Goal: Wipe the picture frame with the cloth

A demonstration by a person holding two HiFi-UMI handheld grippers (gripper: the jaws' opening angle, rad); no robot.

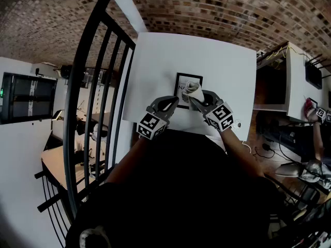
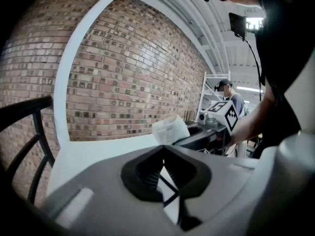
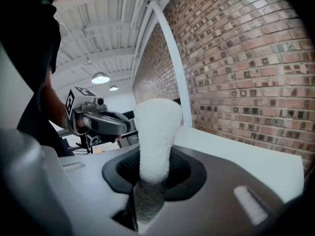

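Cloth (image 3: 156, 132) is the closest thing to the right tongs (image 3: 155, 157). Their jaws are clamped on its lower end, and it stands up out of them as a thick white roll with a rounded top. Seen from above, the right tongs (image 1: 194, 99) press the cloth (image 1: 194, 89) onto the lower middle of the picture frame (image 1: 181, 81).

Just to the left, with the tips almost side by side, the left tongs (image 1: 173, 102) sit at the frame's near left corner. In the left gripper view the left tongs (image 2: 163, 151) have their jaws drawn together at the tips. They appear pinched on the picture frame (image 2: 166, 185), whose black edge and white inside show in the narrow slot between the pads. Beyond those tips and a little to the right, the cloth (image 2: 170, 129) pokes up from the other tongs.

The picture frame is dark-edged and taller than it is wide. It lies flat just ahead of both tongs on a white worktop (image 1: 155, 61), which spreads out beyond them and to either side. Left of the left tongs stands a black railing (image 1: 98, 87). Past the far edge of the worktop, ahead of both tongs, rises a brick wall (image 1: 207, 9).
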